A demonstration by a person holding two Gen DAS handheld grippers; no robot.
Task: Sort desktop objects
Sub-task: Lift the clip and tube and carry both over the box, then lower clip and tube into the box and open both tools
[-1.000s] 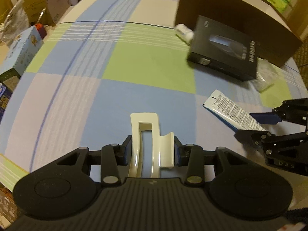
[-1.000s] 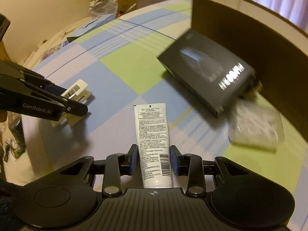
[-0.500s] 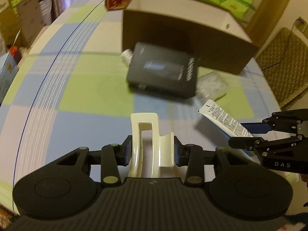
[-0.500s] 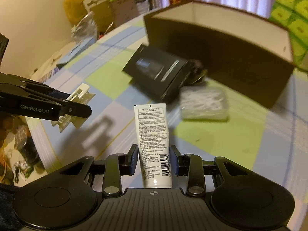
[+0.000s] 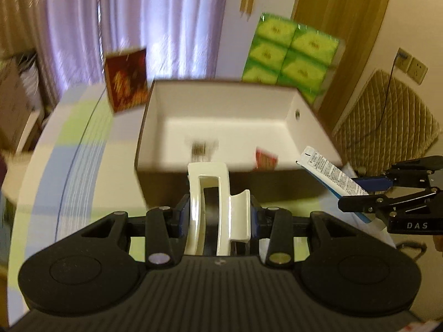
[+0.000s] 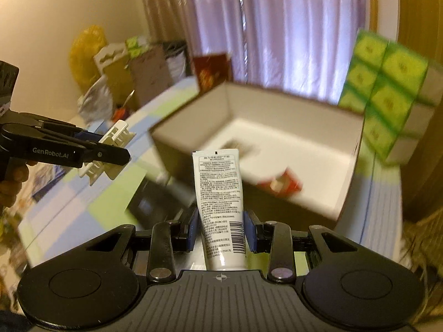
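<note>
Two red packets (image 5: 266,158) inside box (image 5: 301,108)

Left gripper (image 5: 220,217): raised off the table, pointing forward and roughly level. Both fingers (image 5: 180,215) pressed against the sides of a cream hair claw clip (image 5: 210,193), which sticks out ahead between them. In the right wrist view it enters from the left edge, side-on, with part of a hand (image 6: 11,179) visible behind its body

Right gripper (image 6: 220,228): also raised, pointing forward, tilted slightly up. Blue-padded fingers (image 6: 193,228) clamped on the lower part of a white tube (image 6: 218,191), tube standing up and forward. In the left wrist view it sits at the right edge, just beside the left one and apart from it
</note>
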